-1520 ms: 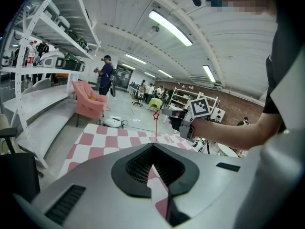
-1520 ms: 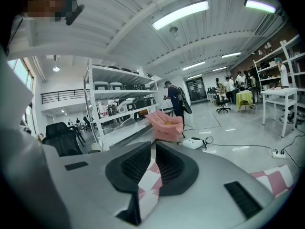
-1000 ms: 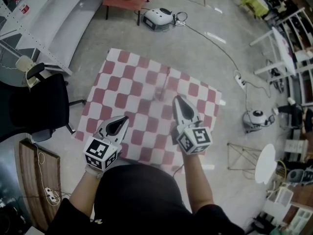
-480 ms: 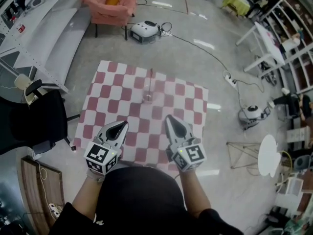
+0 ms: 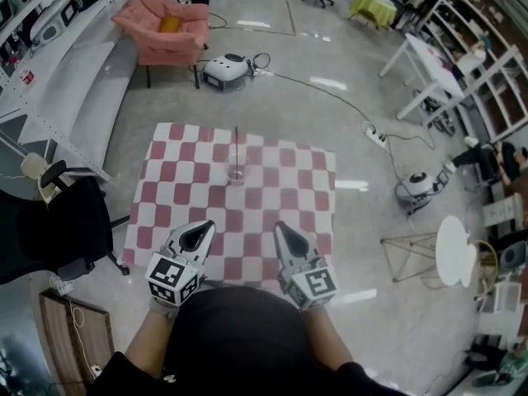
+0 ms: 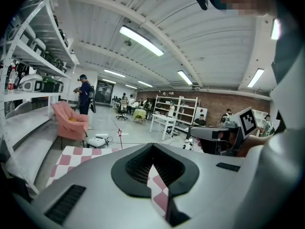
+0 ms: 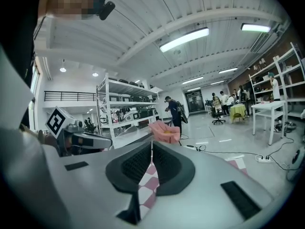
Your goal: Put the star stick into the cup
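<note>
A clear cup (image 5: 237, 172) stands on the far half of the red-and-white checked table (image 5: 177, 188). The thin red star stick (image 5: 236, 147) stands upright in it. In the left gripper view the star stick (image 6: 120, 138) shows small and far off, past the jaws. My left gripper (image 5: 200, 233) and right gripper (image 5: 282, 233) hover side by side over the table's near edge, well short of the cup. Each has its jaws shut with nothing between them. The right gripper (image 6: 214, 133) also shows in the left gripper view, and the left gripper (image 7: 83, 140) in the right gripper view.
A pink armchair (image 5: 163, 30) and a white floor device (image 5: 227, 71) lie beyond the table. A black office chair (image 5: 58, 213) stands at the left. A power strip (image 5: 375, 136) with cable, a wire stand (image 5: 408, 258) and a round white stool (image 5: 454, 254) are at the right.
Both grippers have drawn back from the cup toward the table's near edge, the right one most. The cup with the stick stays in place as the view pulls back.
</note>
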Action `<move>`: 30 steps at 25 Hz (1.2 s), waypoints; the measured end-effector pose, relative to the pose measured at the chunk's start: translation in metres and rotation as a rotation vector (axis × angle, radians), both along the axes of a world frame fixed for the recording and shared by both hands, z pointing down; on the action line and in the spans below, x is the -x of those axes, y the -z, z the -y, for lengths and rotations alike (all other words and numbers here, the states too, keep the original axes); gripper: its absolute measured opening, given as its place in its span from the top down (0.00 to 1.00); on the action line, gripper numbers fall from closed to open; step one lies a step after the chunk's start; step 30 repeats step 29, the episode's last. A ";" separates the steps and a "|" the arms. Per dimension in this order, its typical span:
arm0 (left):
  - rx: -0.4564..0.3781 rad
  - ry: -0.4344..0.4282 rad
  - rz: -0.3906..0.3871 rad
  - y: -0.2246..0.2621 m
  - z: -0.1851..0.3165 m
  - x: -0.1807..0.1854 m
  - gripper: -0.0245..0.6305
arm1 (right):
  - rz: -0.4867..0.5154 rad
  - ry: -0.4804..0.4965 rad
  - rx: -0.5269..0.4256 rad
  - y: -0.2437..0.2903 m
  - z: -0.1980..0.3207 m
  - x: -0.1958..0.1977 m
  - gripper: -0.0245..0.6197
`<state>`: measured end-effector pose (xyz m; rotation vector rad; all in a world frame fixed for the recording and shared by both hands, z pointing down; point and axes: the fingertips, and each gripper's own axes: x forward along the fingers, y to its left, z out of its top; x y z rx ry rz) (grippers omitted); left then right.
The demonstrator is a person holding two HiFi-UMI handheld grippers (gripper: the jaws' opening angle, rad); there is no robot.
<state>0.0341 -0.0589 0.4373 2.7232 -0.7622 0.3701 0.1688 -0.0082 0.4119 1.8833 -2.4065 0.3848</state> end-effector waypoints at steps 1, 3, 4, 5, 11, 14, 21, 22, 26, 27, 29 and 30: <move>-0.001 -0.006 0.000 0.000 -0.002 -0.001 0.90 | -0.007 0.000 0.016 -0.005 -0.005 -0.001 0.92; -0.003 -0.016 0.001 0.001 -0.006 -0.004 0.90 | -0.018 -0.004 0.035 -0.009 -0.011 -0.002 0.92; -0.006 -0.021 0.003 0.001 -0.008 -0.005 0.90 | -0.025 -0.005 0.041 -0.009 -0.013 -0.003 0.93; -0.009 -0.024 0.005 0.001 -0.010 -0.006 0.90 | -0.030 -0.005 0.044 -0.010 -0.015 -0.004 0.93; -0.007 -0.044 0.006 0.000 -0.014 -0.011 0.90 | -0.036 -0.013 0.041 -0.007 -0.017 -0.010 0.93; -0.003 -0.047 0.005 -0.001 -0.016 -0.013 0.90 | -0.036 -0.021 0.044 -0.007 -0.017 -0.013 0.93; -0.010 -0.035 0.004 0.003 -0.011 -0.008 0.90 | -0.038 -0.026 0.045 -0.006 -0.012 -0.013 0.93; -0.009 -0.031 0.003 0.003 -0.010 -0.007 0.90 | -0.038 -0.025 0.043 -0.005 -0.011 -0.013 0.93; -0.005 -0.012 -0.005 0.006 -0.008 -0.003 0.90 | -0.042 -0.012 0.038 -0.001 -0.007 -0.011 0.93; -0.004 -0.009 -0.007 0.007 -0.008 -0.002 0.90 | -0.045 -0.009 0.036 0.000 -0.006 -0.010 0.93; -0.004 -0.005 -0.009 0.008 -0.007 -0.001 0.90 | -0.049 -0.005 0.031 0.001 -0.005 -0.009 0.93; -0.004 -0.005 -0.009 0.008 -0.007 -0.001 0.90 | -0.049 -0.005 0.031 0.001 -0.005 -0.009 0.93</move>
